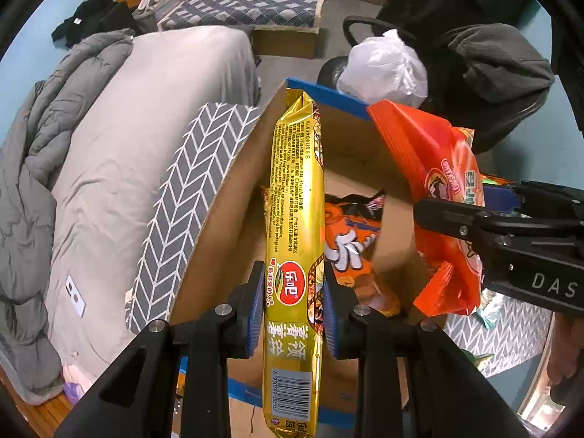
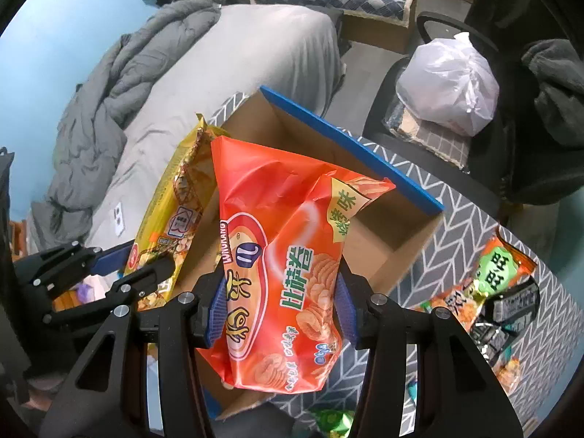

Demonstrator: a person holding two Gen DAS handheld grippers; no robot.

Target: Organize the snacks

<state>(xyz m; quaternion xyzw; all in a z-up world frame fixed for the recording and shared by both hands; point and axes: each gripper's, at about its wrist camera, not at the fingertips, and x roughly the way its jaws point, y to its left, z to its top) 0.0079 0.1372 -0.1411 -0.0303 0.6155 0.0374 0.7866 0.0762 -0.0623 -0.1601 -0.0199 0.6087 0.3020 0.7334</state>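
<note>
My left gripper (image 1: 294, 306) is shut on a long gold snack packet (image 1: 295, 226) and holds it edge-on above an open cardboard box with blue rim (image 1: 325, 93). An orange snack bag (image 1: 350, 241) lies inside the box. My right gripper (image 2: 279, 314) is shut on a red-orange bag of pizza rolls (image 2: 281, 262) and holds it over the same box (image 2: 365, 153). The red-orange bag (image 1: 434, 189) and right gripper (image 1: 474, 226) show at the right of the left wrist view. The gold packet (image 2: 171, 211) and left gripper (image 2: 127, 266) show at the left of the right wrist view.
The box stands on a grey chevron-patterned surface (image 2: 438, 255). More snack packets (image 2: 489, 292) lie on it to the right. A bed with grey bedding (image 1: 120, 146) is to the left. A chair with a white plastic bag (image 2: 449, 84) stands behind the box.
</note>
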